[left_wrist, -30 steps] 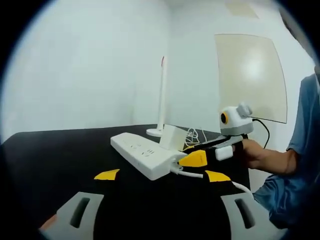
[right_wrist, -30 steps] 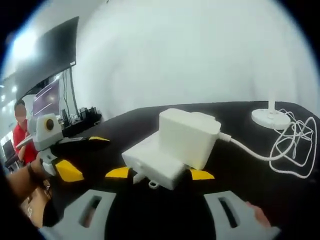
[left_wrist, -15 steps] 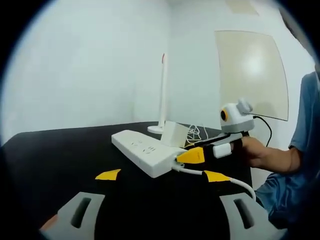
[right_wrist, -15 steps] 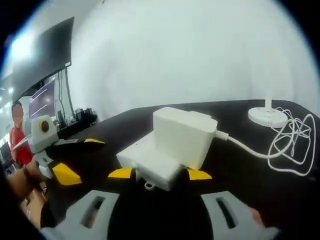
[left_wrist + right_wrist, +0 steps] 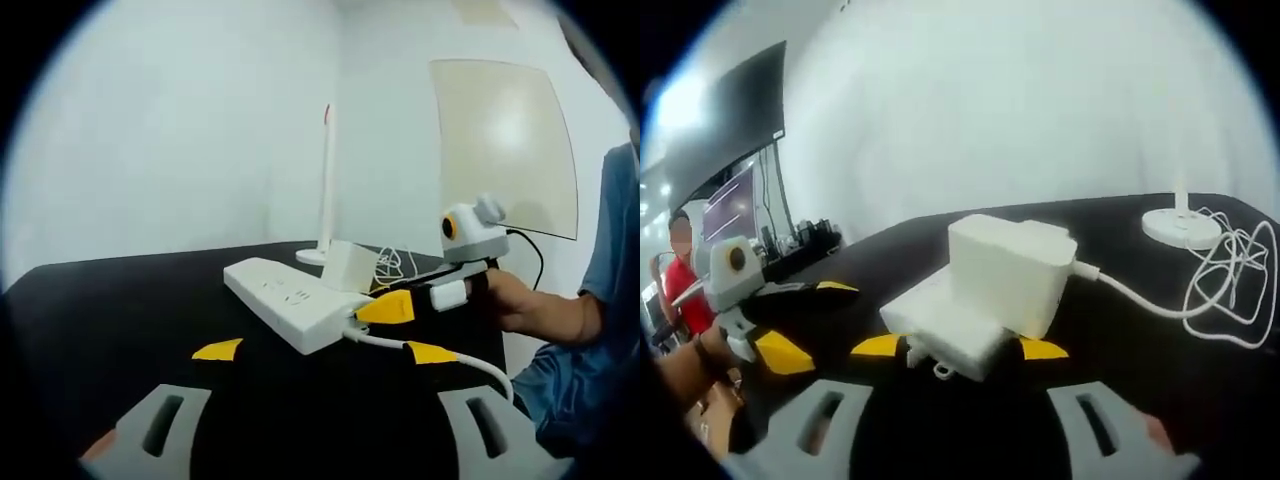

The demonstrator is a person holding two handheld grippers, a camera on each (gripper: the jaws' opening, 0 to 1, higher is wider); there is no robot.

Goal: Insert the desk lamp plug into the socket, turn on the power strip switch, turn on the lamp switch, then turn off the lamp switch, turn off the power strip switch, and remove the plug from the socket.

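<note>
The white power strip (image 5: pixel 288 297) lies on the black table, and the lamp's square white plug (image 5: pixel 350 268) stands in one of its sockets. The lamp's thin white pole (image 5: pixel 326 170) rises behind it from a round base (image 5: pixel 1181 228). The plug's cable (image 5: pixel 1230 290) runs in a tangle toward that base. My right gripper (image 5: pixel 960 347) has its yellow-tipped jaws pressed against both sides of the strip's near end (image 5: pixel 945 325); in the left gripper view it (image 5: pixel 388 310) reaches in from the right. My left gripper (image 5: pixel 323 351) hangs open a little short of the strip.
The strip's own cord (image 5: pixel 470 365) leaves its end and runs off to the right. A person's hand and blue sleeve (image 5: pixel 600 300) are at the right. White walls and a pale panel (image 5: pixel 505 140) stand behind the table; a dark screen (image 5: pixel 725 110) is far left.
Both views shifted very slightly. The right gripper stays on the strip's end and the left stays open; the plug has not moved.
</note>
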